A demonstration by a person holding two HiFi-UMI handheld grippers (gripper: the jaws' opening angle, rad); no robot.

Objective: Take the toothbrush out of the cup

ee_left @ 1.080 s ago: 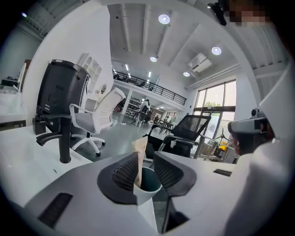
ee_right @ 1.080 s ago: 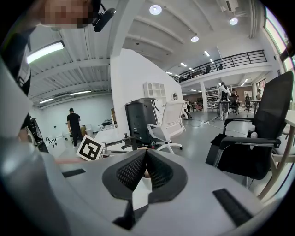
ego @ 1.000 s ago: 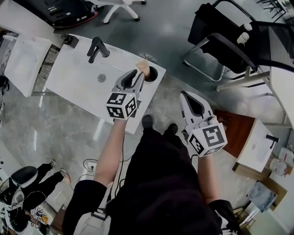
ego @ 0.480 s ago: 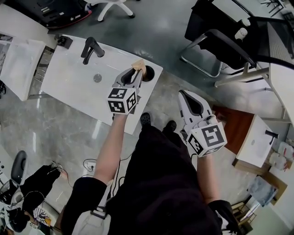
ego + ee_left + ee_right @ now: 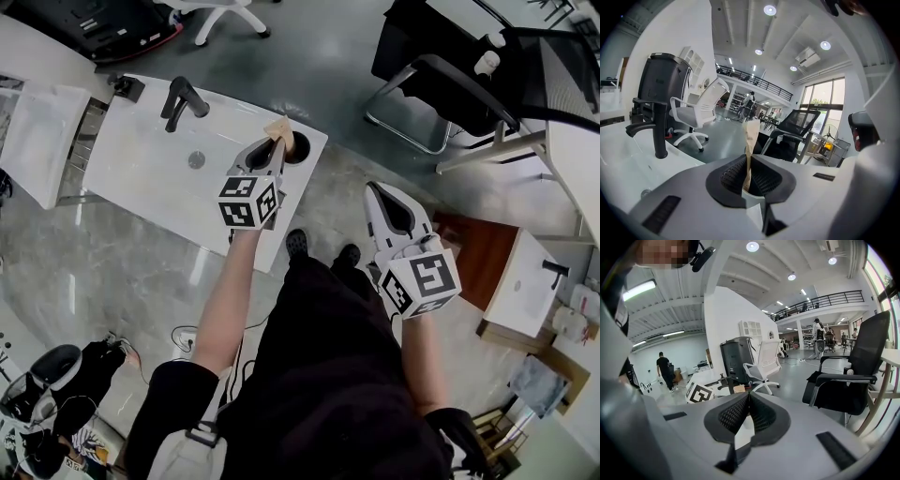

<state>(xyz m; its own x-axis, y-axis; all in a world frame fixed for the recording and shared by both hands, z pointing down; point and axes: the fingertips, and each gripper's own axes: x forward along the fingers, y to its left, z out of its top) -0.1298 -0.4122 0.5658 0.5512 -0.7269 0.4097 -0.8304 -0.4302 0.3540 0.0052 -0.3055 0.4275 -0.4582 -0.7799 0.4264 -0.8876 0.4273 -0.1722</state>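
A beige toothbrush [image 5: 278, 130] stands in a dark cup [image 5: 303, 150] at the near right corner of the white sink counter [image 5: 141, 173]. My left gripper [image 5: 273, 143] reaches over the counter to the cup. Its jaws are closing, with the toothbrush between them. In the left gripper view the toothbrush [image 5: 750, 138] rises upright between the black pads [image 5: 732, 176], which press on its lower part; the left gripper [image 5: 748, 163] hides the cup. My right gripper [image 5: 373, 191] hangs over the floor to the right, shut and empty; its pads meet in the right gripper view [image 5: 749, 398].
A black faucet [image 5: 180, 101] and a drain [image 5: 196, 160] sit on the counter's far side. Black office chairs [image 5: 450, 66] stand beyond the counter at right. A brown cabinet with a small white basin [image 5: 511, 281] is at the far right. A white chair [image 5: 693, 117] stands behind.
The left gripper's jaws have gone from wide open to closed around the toothbrush at the cup. The right gripper has stayed where it was, shut.
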